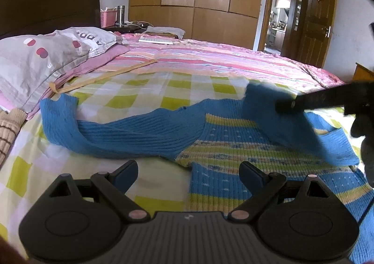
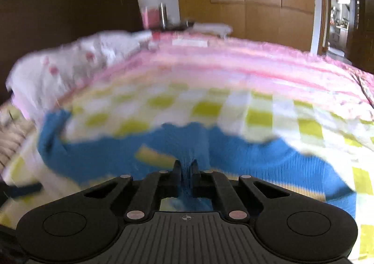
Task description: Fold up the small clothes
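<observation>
Right gripper (image 2: 186, 167) pinches a blue knit sleeve (image 1: 275, 112) of the small striped blue-and-green sweater (image 1: 233, 142) on the green-checked bedsheet (image 1: 149, 93); left gripper (image 1: 189, 174) hovers, jaws wide apart, holding nothing.

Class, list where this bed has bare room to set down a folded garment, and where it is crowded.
Free: checked sheet between sweater and pink striped cover; also the patch below its left sleeve. Crowded: pillow corner, and around the right gripper.

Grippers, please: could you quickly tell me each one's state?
Left gripper: open, holding nothing.
Right gripper: shut on the blue sweater.
</observation>
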A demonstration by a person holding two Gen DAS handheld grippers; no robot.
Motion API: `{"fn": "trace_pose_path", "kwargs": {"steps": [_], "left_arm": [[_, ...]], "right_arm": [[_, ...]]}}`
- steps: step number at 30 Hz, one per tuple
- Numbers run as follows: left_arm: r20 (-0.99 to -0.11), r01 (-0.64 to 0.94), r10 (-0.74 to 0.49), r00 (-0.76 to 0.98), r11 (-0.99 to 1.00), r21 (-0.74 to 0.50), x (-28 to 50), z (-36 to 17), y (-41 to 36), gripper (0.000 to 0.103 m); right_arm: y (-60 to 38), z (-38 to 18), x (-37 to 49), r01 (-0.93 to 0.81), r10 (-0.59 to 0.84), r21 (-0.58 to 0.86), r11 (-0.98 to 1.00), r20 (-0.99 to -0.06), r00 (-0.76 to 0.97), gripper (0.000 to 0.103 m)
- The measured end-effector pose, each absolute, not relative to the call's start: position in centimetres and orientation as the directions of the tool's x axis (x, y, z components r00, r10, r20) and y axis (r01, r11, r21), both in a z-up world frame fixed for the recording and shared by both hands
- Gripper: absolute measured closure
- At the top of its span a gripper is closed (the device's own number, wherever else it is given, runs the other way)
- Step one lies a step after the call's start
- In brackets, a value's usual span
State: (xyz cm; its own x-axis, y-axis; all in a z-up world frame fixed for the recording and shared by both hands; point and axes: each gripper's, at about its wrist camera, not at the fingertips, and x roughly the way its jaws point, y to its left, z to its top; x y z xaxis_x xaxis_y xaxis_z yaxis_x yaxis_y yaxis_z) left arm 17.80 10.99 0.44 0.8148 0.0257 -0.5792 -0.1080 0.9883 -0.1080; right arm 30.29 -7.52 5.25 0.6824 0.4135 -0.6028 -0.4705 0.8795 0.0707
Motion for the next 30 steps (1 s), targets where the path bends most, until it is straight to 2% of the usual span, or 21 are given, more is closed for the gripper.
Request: {"fn": "trace_pose_path", "kwargs": {"steps": [2, 4, 8, 14, 21, 24, 27, 30], "left_arm": [[-0.575, -0.114, 0.030, 0.818, 0.987, -0.112, 17.8, 0.5, 11.1, 0.005], [-0.570, -0.121, 0.037, 0.820, 0.987, -0.110, 17.7, 0.5, 11.2, 0.005], [-0.573, -0.129, 0.041, 0.819, 0.985, -0.114, 17.7, 0.5, 11.4, 0.005], [-0.582, -0.122, 0.039, 0.812, 0.987, -0.104, 18.1, 0.1, 11.1, 0.005], [-0.570, -0.112, 0.051, 0.820, 0.991, -0.073, 19.9, 0.2, 9.6, 0.005], [-0.537, -0.082, 0.037, 0.843, 0.995, -0.061, 21.1, 0.6, 8.5, 0.005], [-0.543, -0.066, 0.057, 0.838, 0.998, 0.003, 23.0, 0.0, 7.3, 0.005], [-0.609, -0.081, 0.143, 0.780, 0.988, 0.128, 24.4, -2.0, 6.4, 0.005]], "right_arm": [[-6.8, 5.3, 29.5, -0.553, 0.488, 0.080, 0.829, -0.588, 0.645, 0.098], [-5.5, 4.1, 28.8, -0.650, 0.542, 0.080, 0.756, -0.632, 0.553, 0.095], [-4.7, 2.0, 27.8, -0.696, 0.526, 0.047, 0.716, -0.692, 0.494, 0.087], [-9.6, 3.4, 28.1, -0.597, 0.506, 0.107, 0.795, -0.659, 0.557, 0.081], [-14.9, 0.6, 31.2, -0.354, 0.220, -0.039, 0.934, -0.718, 0.660, 0.081], [-16.9, 0.2, 31.6, -0.283, 0.183, -0.028, 0.959, -0.701, 0.689, 0.082], [-17.9, 0.0, 31.8, -0.250, 0.156, -0.033, 0.968, -0.700, 0.697, 0.082], [-17.8, 0.6, 31.4, -0.261, 0.168, -0.028, 0.965, -0.696, 0.698, 0.081]]}}
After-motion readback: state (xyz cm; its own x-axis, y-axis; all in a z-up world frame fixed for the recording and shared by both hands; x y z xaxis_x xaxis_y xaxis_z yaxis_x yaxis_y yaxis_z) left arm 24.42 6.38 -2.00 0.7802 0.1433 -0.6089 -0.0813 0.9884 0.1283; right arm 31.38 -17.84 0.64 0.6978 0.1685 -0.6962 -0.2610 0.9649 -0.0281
